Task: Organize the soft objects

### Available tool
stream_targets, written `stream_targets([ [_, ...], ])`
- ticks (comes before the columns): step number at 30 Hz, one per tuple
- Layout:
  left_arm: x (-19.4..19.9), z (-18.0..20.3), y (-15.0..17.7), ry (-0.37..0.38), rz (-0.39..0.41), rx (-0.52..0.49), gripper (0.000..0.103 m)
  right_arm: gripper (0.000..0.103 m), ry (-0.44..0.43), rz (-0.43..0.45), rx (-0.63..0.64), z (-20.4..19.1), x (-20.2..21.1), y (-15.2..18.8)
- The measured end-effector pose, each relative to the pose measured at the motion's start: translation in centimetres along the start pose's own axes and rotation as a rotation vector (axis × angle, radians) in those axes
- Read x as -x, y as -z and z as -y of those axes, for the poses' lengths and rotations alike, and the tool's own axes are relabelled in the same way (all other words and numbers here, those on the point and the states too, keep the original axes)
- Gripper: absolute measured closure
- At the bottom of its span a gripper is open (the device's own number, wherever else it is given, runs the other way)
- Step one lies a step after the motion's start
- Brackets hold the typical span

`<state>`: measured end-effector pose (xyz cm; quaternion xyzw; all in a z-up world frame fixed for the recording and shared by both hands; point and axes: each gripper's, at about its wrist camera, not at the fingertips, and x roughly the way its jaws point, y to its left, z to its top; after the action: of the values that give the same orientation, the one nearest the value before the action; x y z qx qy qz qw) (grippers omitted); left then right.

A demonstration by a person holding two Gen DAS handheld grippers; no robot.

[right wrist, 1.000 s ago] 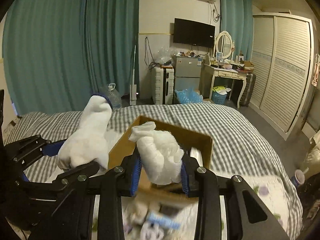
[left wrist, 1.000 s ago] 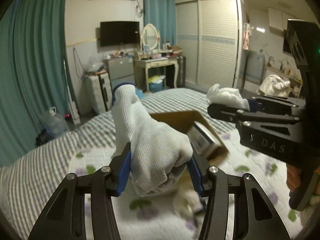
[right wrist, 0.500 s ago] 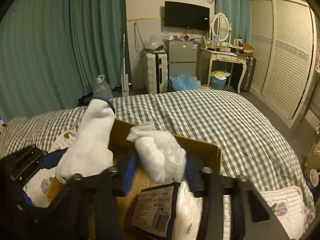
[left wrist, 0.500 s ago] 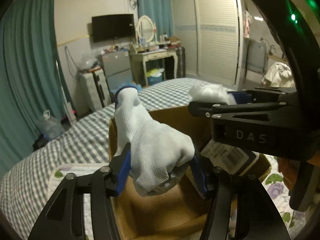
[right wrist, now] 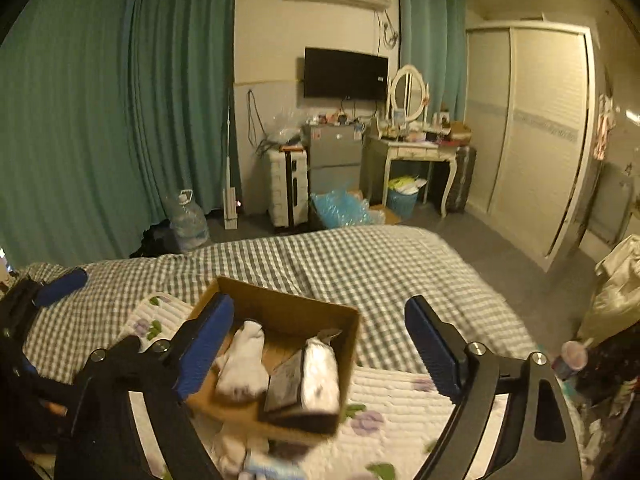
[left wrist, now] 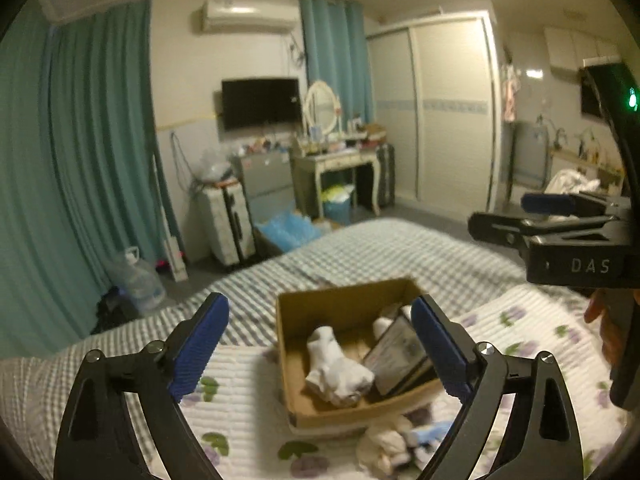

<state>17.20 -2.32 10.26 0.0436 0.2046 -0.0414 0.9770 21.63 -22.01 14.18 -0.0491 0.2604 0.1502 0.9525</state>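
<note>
A cardboard box [left wrist: 344, 308] [right wrist: 296, 308] sits on the bed. White gloves [left wrist: 336, 372] [right wrist: 242, 364] lie inside it beside a labelled packet [left wrist: 400, 352] [right wrist: 308, 376]. My left gripper [left wrist: 320, 348] is open and empty, raised above and short of the box. My right gripper [right wrist: 320, 348] is open and empty too, above the box; it also shows in the left wrist view [left wrist: 560, 216] at the right. More soft white and blue items [left wrist: 400, 444] [right wrist: 248, 460] lie on the quilt in front of the box.
The box rests on a white floral quilt [left wrist: 240, 412] over a grey checked bedspread [right wrist: 360, 264]. Beyond the bed stand green curtains [right wrist: 100, 120], a water jug [right wrist: 188, 220], a suitcase [right wrist: 288, 188], a dressing table [right wrist: 416, 152] and a wardrobe [right wrist: 532, 132].
Both grippers have opened and let go of their white gloves, which now lie in the box. Both grippers have pulled back and up from the box.
</note>
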Motion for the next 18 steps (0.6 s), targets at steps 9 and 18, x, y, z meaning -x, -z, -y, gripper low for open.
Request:
stream_targets([
  [9, 6.7, 1.9, 2.0, -0.066, -0.015, 0.007, 0.009, 0.000, -0.003, 0.006, 0.008, 1.8, 9.2, 4.1],
  [18, 2.2, 5.8, 11.4, -0.072, -0.166, 0.025, 0.009, 0.000, -0.061, -0.102, 0.070, 2.3, 4.8, 14.8],
])
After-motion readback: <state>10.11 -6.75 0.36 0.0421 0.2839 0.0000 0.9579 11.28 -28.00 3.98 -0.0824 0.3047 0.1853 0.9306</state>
